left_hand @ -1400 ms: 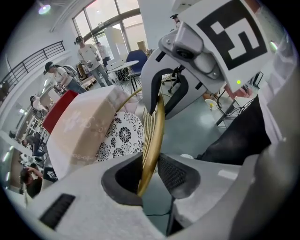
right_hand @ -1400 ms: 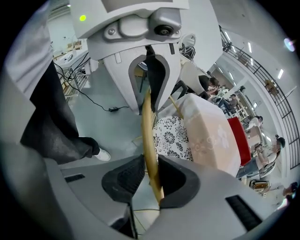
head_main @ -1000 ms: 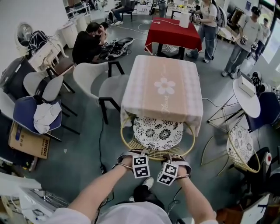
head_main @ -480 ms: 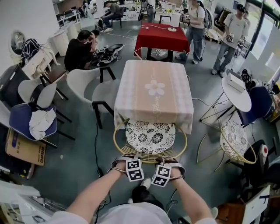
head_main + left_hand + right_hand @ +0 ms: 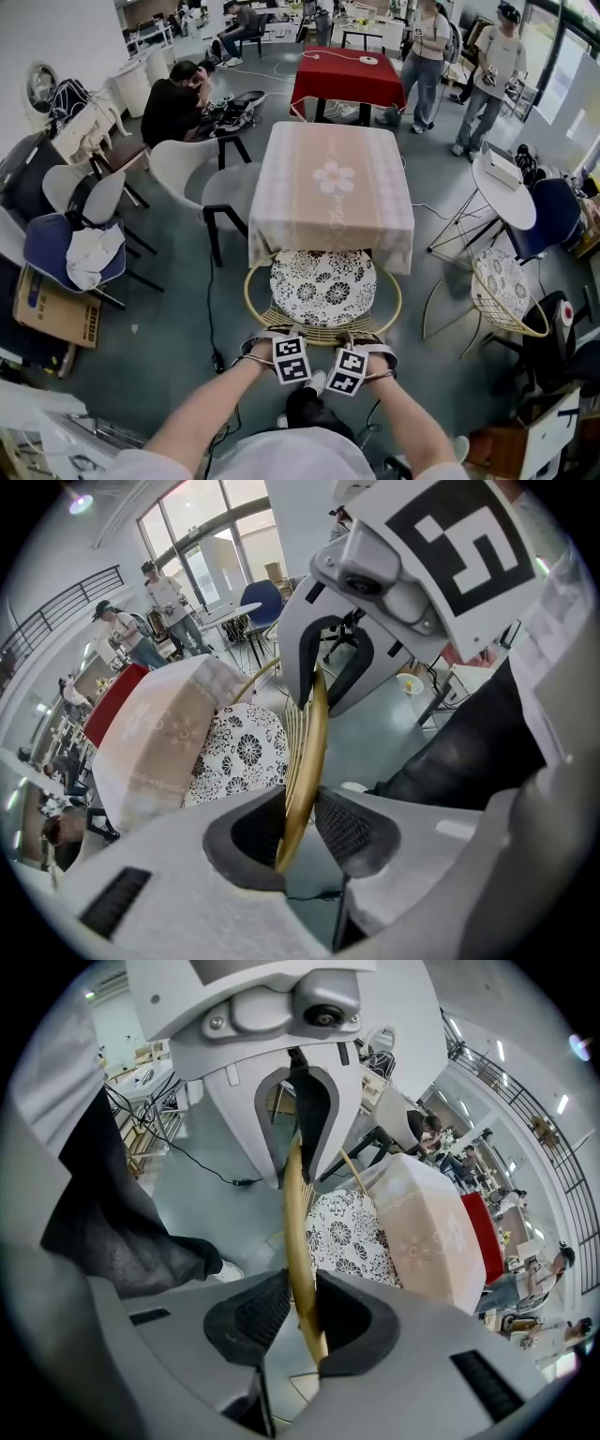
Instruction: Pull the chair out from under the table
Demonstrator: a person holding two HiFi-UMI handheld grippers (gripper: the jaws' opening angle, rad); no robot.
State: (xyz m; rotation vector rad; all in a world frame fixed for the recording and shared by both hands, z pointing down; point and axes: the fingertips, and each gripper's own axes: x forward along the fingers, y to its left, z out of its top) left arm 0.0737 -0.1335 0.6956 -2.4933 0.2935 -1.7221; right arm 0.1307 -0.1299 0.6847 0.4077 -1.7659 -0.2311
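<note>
One table [image 5: 330,187] stands under a pink cloth. One gold wire chair [image 5: 281,317] sits at its near edge, with the far edge of its single floral cushion [image 5: 323,286] tucked beneath the hem. Two grippers hold the chair's back rim [image 5: 305,752] side by side (one thin hoop runs through both). The left gripper [image 5: 279,339] is clamped on it, and the right gripper [image 5: 364,341] likewise pinches it between its pads.

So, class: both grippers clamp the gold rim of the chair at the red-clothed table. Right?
No: the head view shows the chair at a pink-clothed table, not a red-clothed one. The left gripper and right gripper do clamp its gold rim.
</note>
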